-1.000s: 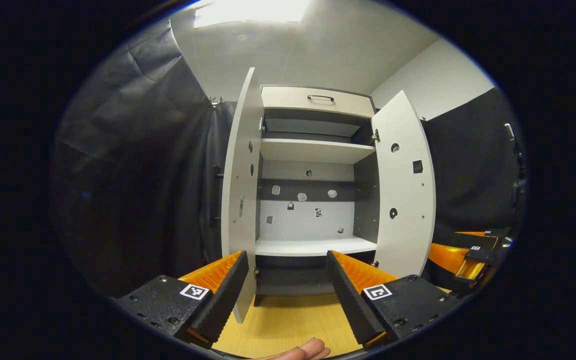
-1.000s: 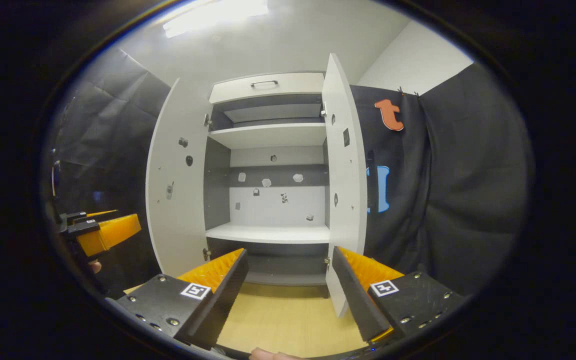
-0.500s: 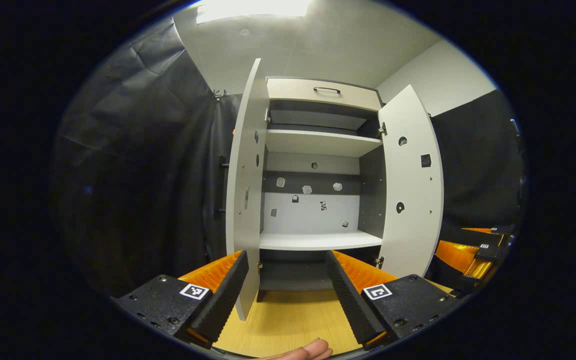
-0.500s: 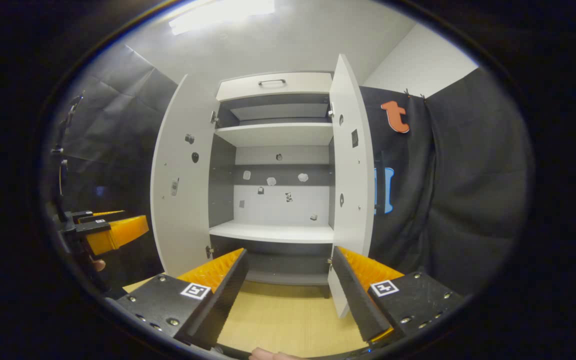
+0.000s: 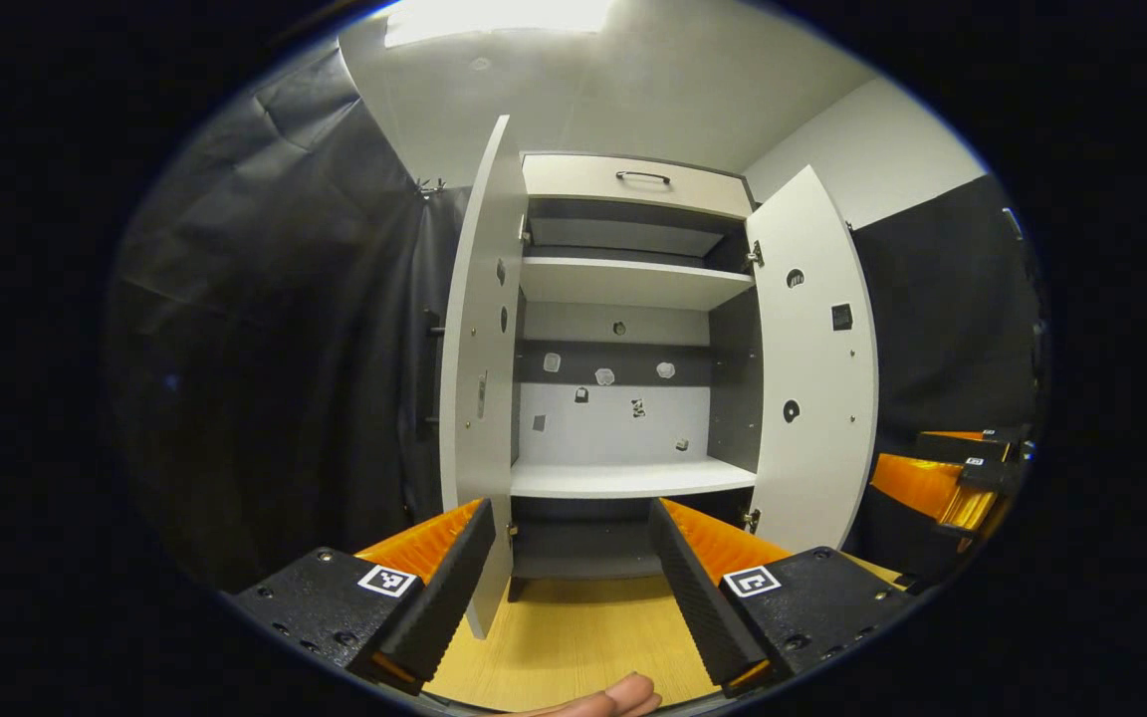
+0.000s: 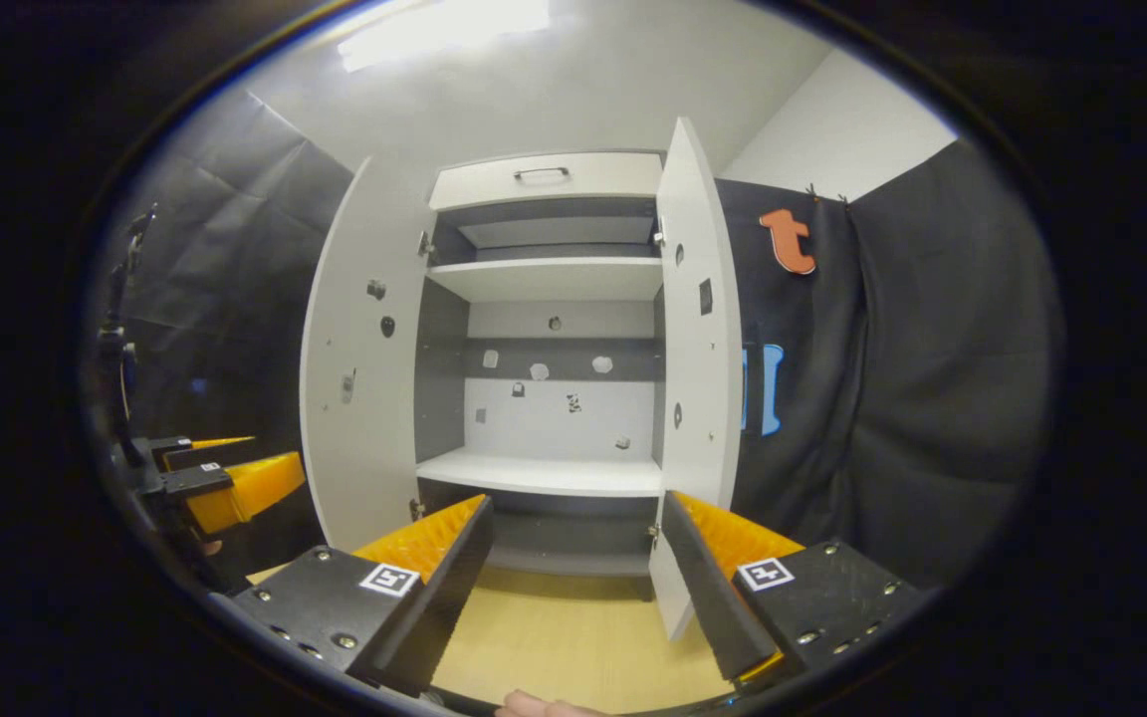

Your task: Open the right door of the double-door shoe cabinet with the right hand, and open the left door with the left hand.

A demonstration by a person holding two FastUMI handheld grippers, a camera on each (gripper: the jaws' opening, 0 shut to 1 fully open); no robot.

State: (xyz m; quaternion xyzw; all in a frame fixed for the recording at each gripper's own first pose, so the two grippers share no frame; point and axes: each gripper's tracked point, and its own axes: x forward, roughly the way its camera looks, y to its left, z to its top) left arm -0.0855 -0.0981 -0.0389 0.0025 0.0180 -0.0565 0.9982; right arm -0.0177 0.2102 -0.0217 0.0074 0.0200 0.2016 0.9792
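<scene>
The white double-door shoe cabinet (image 5: 623, 289) stands ahead with both doors swung wide. Its left door (image 5: 474, 368) shows edge-on in the left gripper view, and its right door (image 5: 817, 368) shows its inner face. In the right gripper view the right door (image 6: 698, 358) is edge-on and the left door (image 6: 359, 368) shows its inner face. My left gripper (image 5: 564, 588) is open and holds nothing, a short way back from the cabinet. My right gripper (image 6: 573, 588) is open as well, clear of the door. The right gripper (image 5: 952, 478) also appears far right in the left gripper view.
White shelves (image 5: 633, 478) and a grey back panel lie inside the cabinet, with a drawer and handle (image 5: 643, 177) on top. Light wooden floor (image 6: 554, 637) lies below. Black cloth walls flank both sides. The left gripper (image 6: 225, 478) shows at the left of the right gripper view.
Both views have shifted slightly as the hands drift; the cabinet sits a little lower in the right gripper view. Doors stay wide and both grippers stay open.
</scene>
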